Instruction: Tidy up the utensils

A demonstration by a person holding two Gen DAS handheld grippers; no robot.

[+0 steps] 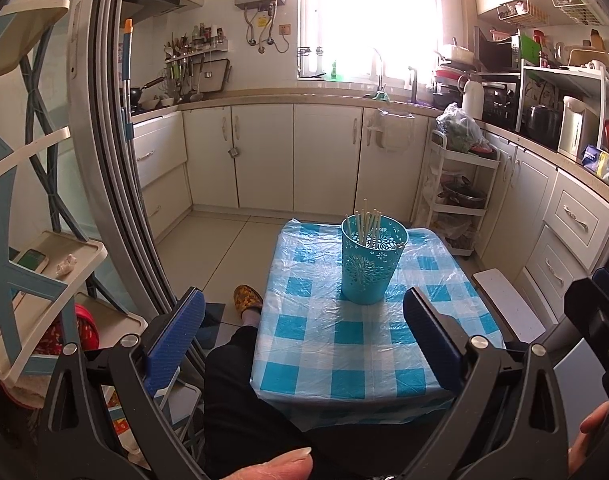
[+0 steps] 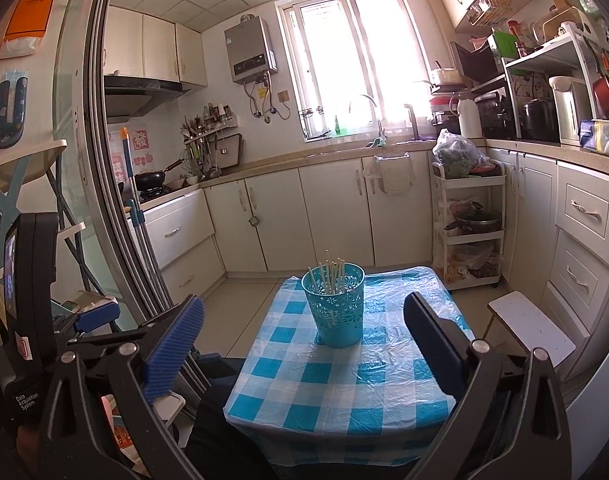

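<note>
A turquoise perforated holder (image 1: 371,262) (image 2: 336,306) stands upright on a small table with a blue-and-white checked cloth (image 1: 344,344) (image 2: 344,384). Several pale chopsticks (image 1: 367,224) (image 2: 331,276) stick up out of it. My left gripper (image 1: 304,312) is open with nothing between its fingers, held back from the holder over the near half of the table. My right gripper (image 2: 304,320) is also open and empty, short of the holder. In the right wrist view the left gripper's body with its blue pad (image 2: 98,314) shows at the left.
A person's dark-clad leg (image 1: 240,380) and slippered foot (image 1: 247,298) lie left of the table. A white stool (image 1: 508,304) (image 2: 530,326) stands to the right, a white trolley (image 1: 462,196) (image 2: 470,224) beyond it. A sliding door frame (image 1: 116,160) and shelf (image 1: 44,264) are at left.
</note>
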